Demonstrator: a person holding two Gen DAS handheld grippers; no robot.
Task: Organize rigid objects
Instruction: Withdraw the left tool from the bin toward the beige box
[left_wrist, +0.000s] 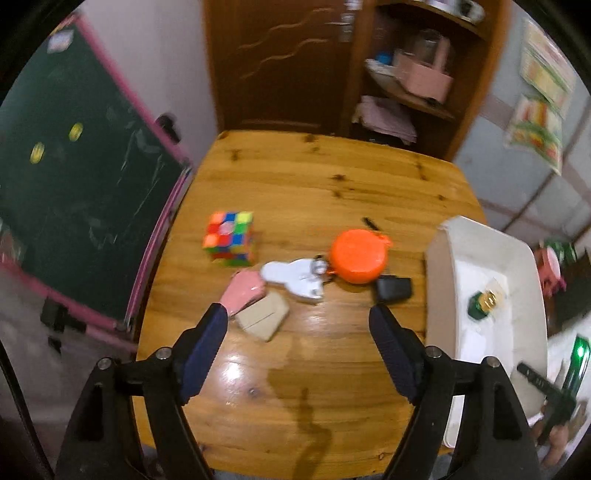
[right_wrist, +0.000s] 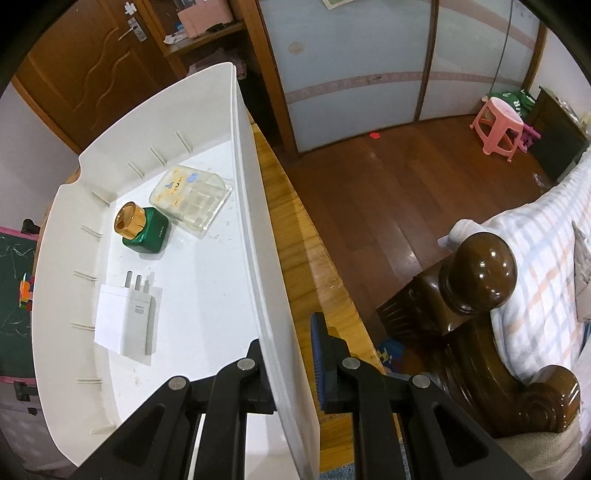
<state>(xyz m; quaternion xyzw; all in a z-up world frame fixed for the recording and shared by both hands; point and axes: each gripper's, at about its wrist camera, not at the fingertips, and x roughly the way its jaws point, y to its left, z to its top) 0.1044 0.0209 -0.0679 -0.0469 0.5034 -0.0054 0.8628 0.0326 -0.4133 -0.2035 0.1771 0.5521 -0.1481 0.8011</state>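
On the desk (left_wrist: 314, 192), ahead of the left gripper (left_wrist: 299, 325), whose jaws stand wide apart with nothing between them, the loose pile still waits. Beside the jaws' right side sits the white bin (left_wrist: 439, 266). The right gripper (right_wrist: 291, 354) clamps that bin's near wall (right_wrist: 258, 221), one jaw inside and one outside, seemingly to steady it.

Task judged partly done: three things in the bin, six or so left on the desk.

In the bin, ahead and to the left of the right jaws:
- white charger plug (right_wrist: 123, 321), nearest, lying flat
- clear plastic case with a yellow print (right_wrist: 188, 195), farthest
- green bottle with a gold cap (right_wrist: 142, 229), between them, on its side

Still on the desk, ahead of the left jaws:
- Rubik's cube (left_wrist: 231, 238), far left, apart from the rest
- orange round case (left_wrist: 358, 254), far right of the cluster
- white flat piece (left_wrist: 295, 278), touching the orange case
- pink item (left_wrist: 243, 291) and tan box (left_wrist: 264, 317), just beyond the left jaw
- small black box (left_wrist: 393, 290), just beyond the right jaw
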